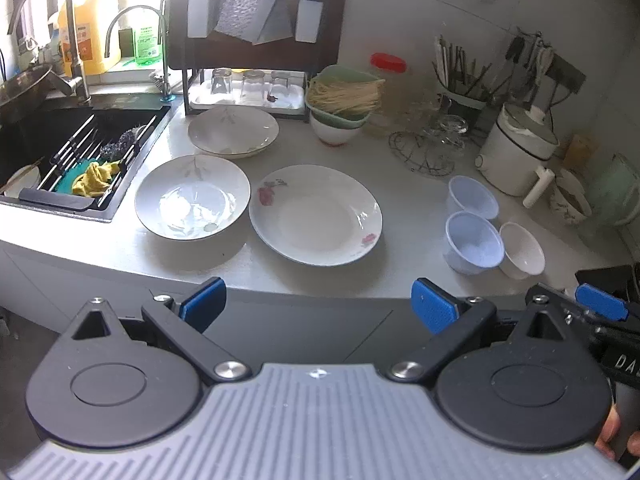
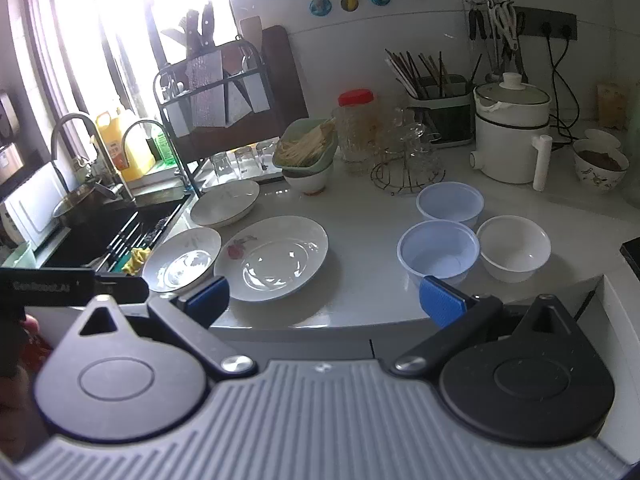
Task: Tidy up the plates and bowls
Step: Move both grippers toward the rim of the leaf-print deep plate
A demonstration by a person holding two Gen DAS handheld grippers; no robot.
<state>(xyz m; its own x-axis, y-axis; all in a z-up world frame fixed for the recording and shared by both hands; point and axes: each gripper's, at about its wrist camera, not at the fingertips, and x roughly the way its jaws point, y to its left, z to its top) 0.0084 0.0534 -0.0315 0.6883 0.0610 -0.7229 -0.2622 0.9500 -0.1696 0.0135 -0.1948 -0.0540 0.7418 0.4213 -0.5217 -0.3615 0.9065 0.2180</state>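
So nothing was stacked yet: both my left gripper [image 1: 318,305] and right gripper [image 2: 324,300] gaped wide, empty, short of the rose-printed white plate [image 1: 316,216] and pale blue plastic bowls [image 2: 438,254].

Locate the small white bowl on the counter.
In both views the small white bowl sits on the counter's right side, touching the nearer blue plastic bowl to its left.

Flowered plate [image 1: 316,216], centre frame: glossy glazed ceramic. Leaf-pattern bowl [image 1: 192,197] to its left: same glaze, glinting. Two pale blue tubs [image 1: 474,242], right: thin translucent plastic. Countertop [image 1: 400,184]: smooth, pale, slight sheen. Faucet [image 1: 68,36], upper left: brushed metal. Yellow rag [image 1: 96,178] in sink: crumpled cloth. Gripper pads [image 1: 434,308]: blue textured rubber, matt.
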